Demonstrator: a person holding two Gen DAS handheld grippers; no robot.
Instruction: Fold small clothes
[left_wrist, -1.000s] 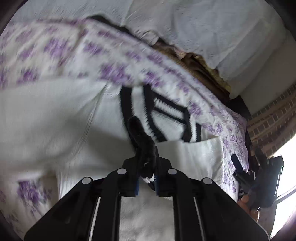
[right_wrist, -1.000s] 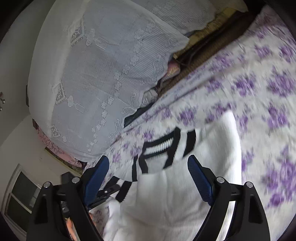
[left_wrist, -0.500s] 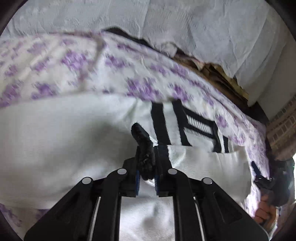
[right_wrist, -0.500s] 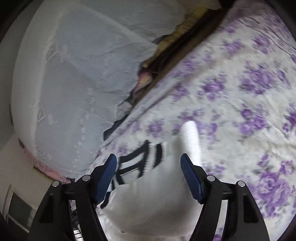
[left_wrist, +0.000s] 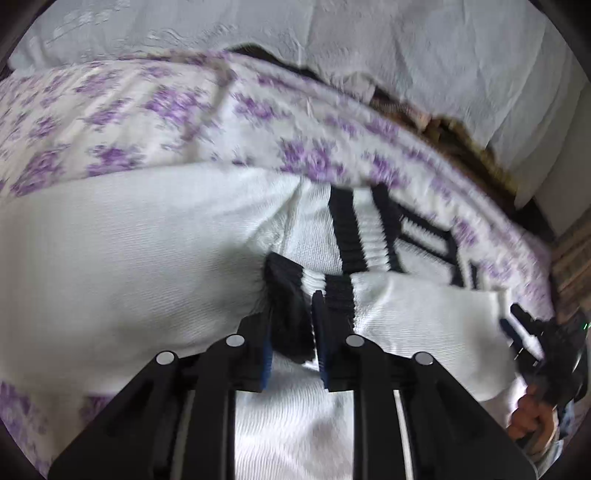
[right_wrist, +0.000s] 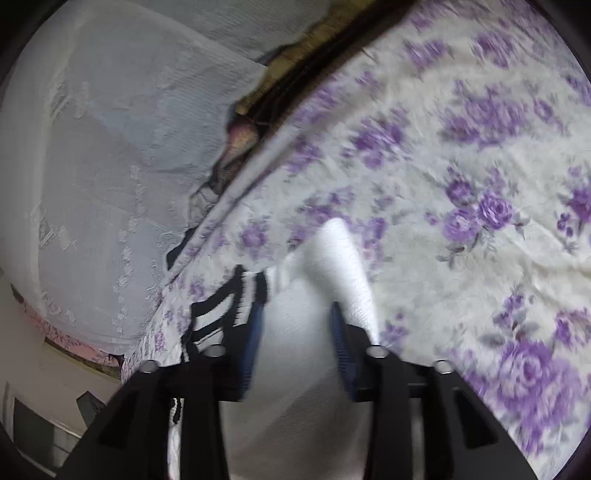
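Lying on the bed is a white knit sweater (left_wrist: 122, 251) with black stripes, and it takes up most of the left wrist view. One sleeve with a black and white cuff (left_wrist: 317, 284) is folded across the body of the sweater. The left gripper (left_wrist: 293, 325) is pinched tight on that cuff, with its two fingers close together and the dark knit squeezed between them. The right gripper (right_wrist: 295, 332) has its blue-padded fingers on each side of a thick white fold of the same sweater. That picture is blurry, so I cannot tell if the fingers are squeezing the fold or only sit beside it. Far to the right in the left wrist view you can see the other gripper at the edge of the sleeve, with the person's right hand (left_wrist: 532, 417) holding it. Under the sweater is a bedspread (right_wrist: 461, 155) that is cream with purple flowers. Behind the bed is a big white lacy cover (right_wrist: 103, 158) draped over something.
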